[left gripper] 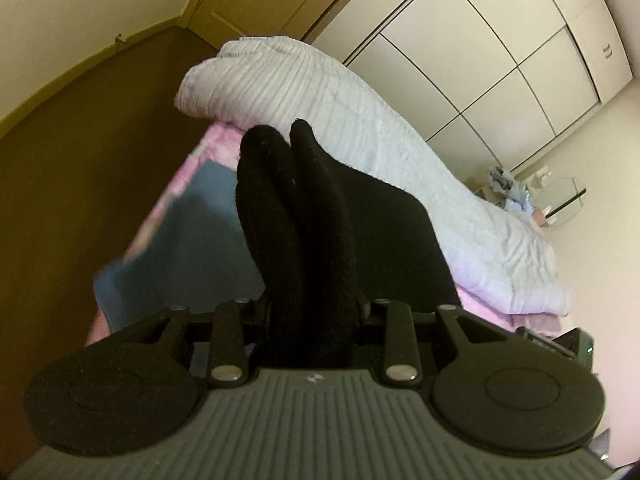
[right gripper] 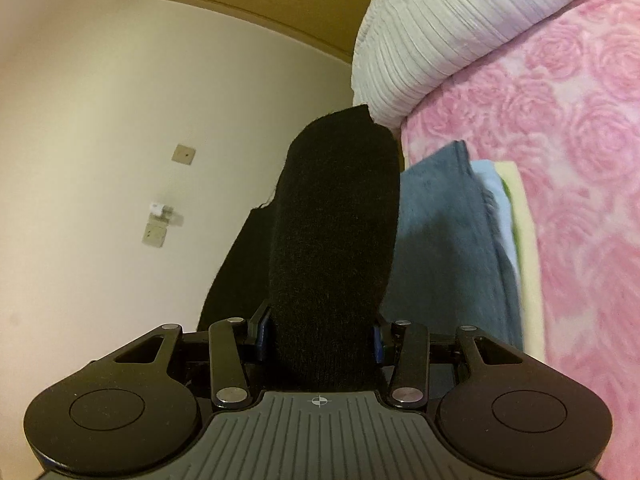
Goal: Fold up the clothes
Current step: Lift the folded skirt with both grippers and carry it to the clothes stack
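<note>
A black knitted garment is bunched in folds between the fingers of my left gripper, which is shut on it. The cloth hides the fingertips. In the right wrist view the same black garment runs forward out of my right gripper, also shut on it, with blue pads showing at each side. The garment hangs in the air above the bed's edge. Under it lies a stack of folded clothes topped by a blue piece, with a light blue and a pale yellow layer beneath.
A pink rose-patterned blanket covers the bed. A white ribbed duvet is rolled along its far side. White wardrobe doors stand behind, with a round glass table at the right. Brown floor lies left of the bed.
</note>
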The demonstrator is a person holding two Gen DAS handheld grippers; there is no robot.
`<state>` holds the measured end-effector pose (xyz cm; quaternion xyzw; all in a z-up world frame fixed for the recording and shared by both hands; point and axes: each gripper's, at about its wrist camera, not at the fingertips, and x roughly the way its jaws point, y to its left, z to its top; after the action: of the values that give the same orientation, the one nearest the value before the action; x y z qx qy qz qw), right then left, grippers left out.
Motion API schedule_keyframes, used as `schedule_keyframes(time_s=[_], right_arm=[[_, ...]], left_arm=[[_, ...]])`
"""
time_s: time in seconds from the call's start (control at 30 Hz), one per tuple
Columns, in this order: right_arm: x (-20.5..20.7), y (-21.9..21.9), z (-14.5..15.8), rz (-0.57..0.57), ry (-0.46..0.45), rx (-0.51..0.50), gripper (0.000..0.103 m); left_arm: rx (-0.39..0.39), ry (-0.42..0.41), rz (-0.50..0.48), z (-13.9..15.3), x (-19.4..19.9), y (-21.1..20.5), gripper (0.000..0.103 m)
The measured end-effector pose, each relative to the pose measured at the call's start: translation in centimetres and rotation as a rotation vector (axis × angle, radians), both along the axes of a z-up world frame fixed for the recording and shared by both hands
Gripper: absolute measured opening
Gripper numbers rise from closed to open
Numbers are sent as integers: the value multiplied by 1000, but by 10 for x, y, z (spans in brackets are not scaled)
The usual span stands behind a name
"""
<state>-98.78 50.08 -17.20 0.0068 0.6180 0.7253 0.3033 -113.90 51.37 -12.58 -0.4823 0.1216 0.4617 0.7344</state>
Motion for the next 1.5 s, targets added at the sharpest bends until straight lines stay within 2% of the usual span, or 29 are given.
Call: schedule_keyframes(time_s=[0.17,0.4,0.57,0.63,0.7,0.83,1.03,1.13,1.17,1.2,1.23,1.27,1.37,1.43,1.5], right_arm=[[-17,19,-17,-26,-40,9,44],[-20,20,-30,-53,-93,29,44],[-19,20,-34,-53,-162,48,46],[-22,23,-42,-43,-212,3,53],[-26,26,-46,-29,-259,-34,55],[-26,21,-31,14,-321,-15,60],[-14,-12,1,119,-450,59,60],[-12,-33,6,200,-488,51,60],[-14,-39,5,215,-500,39,59],[-16,-44,4,231,-513,26,50],[-19,-48,3,243,-516,18,34],[-24,-51,2,249,-517,19,30],[-46,-54,4,264,-584,39,29],[-66,-55,6,281,-663,53,29],[-83,-56,6,289,-731,56,29]], left_arm=[[-9,-4,-38,-30,-16,30,28],[-8,-26,-71,-57,-15,39,28],[-30,7,-49,-58,-16,36,29],[-39,21,-40,-59,-16,35,32],[-48,35,-31,-59,-16,34,32],[-66,63,-12,-60,-16,32,33],[-28,142,87,-18,-31,4,26],[-33,160,64,0,-35,-22,23],[-34,171,39,1,-31,-26,23],[-35,181,13,1,-27,-30,22],[-36,191,-14,1,-23,-33,21],[-37,201,-40,1,-19,-37,21],[-67,249,-40,-16,-10,-34,15],[-96,260,-20,-25,-9,-31,13],[-112,336,-18,-26,-5,-30,9]])
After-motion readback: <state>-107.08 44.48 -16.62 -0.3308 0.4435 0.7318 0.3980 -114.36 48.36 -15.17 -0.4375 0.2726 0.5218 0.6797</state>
